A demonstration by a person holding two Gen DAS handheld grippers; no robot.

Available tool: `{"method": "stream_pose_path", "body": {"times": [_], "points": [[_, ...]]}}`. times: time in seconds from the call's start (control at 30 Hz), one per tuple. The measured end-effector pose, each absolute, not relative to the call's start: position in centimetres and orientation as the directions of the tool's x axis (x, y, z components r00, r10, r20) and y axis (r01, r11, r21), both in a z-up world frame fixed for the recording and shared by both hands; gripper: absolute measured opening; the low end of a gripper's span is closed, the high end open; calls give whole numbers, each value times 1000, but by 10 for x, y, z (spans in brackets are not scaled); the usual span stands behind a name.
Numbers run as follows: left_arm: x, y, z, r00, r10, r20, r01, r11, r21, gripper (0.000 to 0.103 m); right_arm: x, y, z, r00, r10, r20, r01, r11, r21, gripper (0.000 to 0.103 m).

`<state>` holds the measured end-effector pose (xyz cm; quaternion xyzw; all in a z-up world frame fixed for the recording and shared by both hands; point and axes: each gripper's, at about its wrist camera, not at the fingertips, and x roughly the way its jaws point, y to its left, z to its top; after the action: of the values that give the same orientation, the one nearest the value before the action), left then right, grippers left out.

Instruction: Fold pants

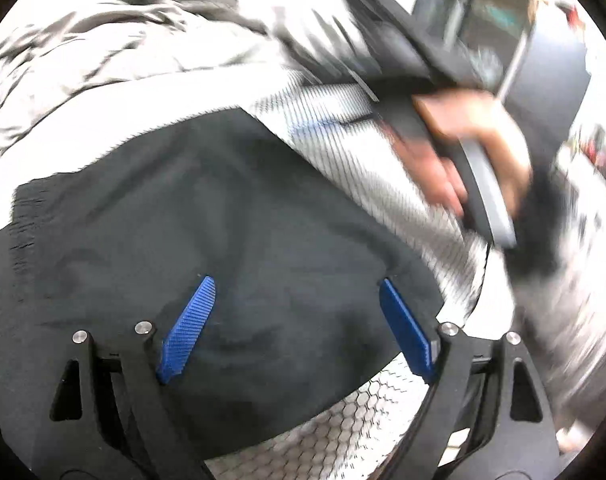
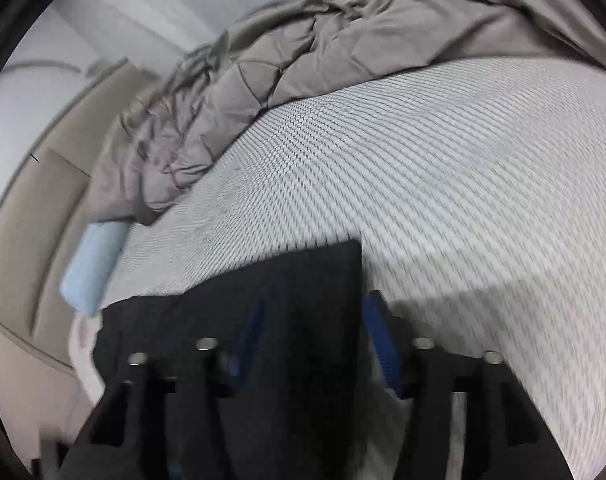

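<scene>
While the dark pants [image 1: 207,216] lie on the patterned mattress [image 2: 443,152], left gripper [image 1: 299,292] jaws spread above them; right gripper [image 2: 315,308] jaws parted, fabric between, contact unclear; grey duvet [image 2: 287,60] at twelve o'clock.

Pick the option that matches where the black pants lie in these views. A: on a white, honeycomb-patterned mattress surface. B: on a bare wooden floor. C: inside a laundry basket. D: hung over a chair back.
A: in both wrist views the black pants lie spread on the white honeycomb-patterned mattress, with a crumpled grey duvet bunched further back.
</scene>
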<state>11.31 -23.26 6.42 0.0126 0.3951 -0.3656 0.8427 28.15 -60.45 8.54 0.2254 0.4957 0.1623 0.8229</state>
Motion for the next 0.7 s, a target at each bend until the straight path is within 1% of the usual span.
{"method": "stream_pose_path", "body": {"times": [0.07,0.13,0.2,0.23,0.27,0.3,0.33,0.37,0.4,0.47,0.57,0.63,0.67,0.7], "points": [[119,-199,80,491,-609,-623,560,768,-309,83,250,-611,80,450,510,-733,-20,826,563,57],[125,-164,89,577,-564,-591,471,821,-323,86,223,-611,70,432,550,-715,-6,794,608,57],[130,-131,92,630,-519,-578,393,855,-339,86,204,-599,61,392,573,-719,-21,787,616,56],[134,-117,91,645,-491,-586,351,871,-344,86,197,-593,57,382,584,-716,-41,785,618,55],[139,-103,90,657,-463,-595,309,885,-347,86,192,-587,54,379,598,-706,-69,779,623,50],[141,-88,88,671,-433,-602,262,898,-354,86,191,-579,52,373,609,-700,-96,776,623,39],[142,-73,86,681,-406,-609,218,907,-361,86,194,-574,52,368,603,-708,-110,784,610,24],[141,-61,84,687,-389,-614,187,911,-368,86,197,-572,53,376,594,-711,-113,791,601,16],[143,-49,82,689,-379,-618,170,913,-370,86,205,-572,56,391,593,-704,-118,790,601,14],[149,-22,76,701,-342,-625,132,924,-358,86,220,-572,60,427,559,-711,-116,813,570,14],[142,9,65,706,-291,-646,77,938,-338,86,241,-567,60,408,477,-778,-90,869,486,21],[144,21,58,698,-270,-663,53,943,-328,86,242,-577,68,417,478,-773,-42,859,510,24],[144,20,54,695,-266,-668,55,946,-320,86,235,-580,79,446,446,-776,-38,876,481,26],[146,14,54,693,-264,-671,72,951,-300,86,226,-580,91,485,391,-782,-47,905,424,26]]}}
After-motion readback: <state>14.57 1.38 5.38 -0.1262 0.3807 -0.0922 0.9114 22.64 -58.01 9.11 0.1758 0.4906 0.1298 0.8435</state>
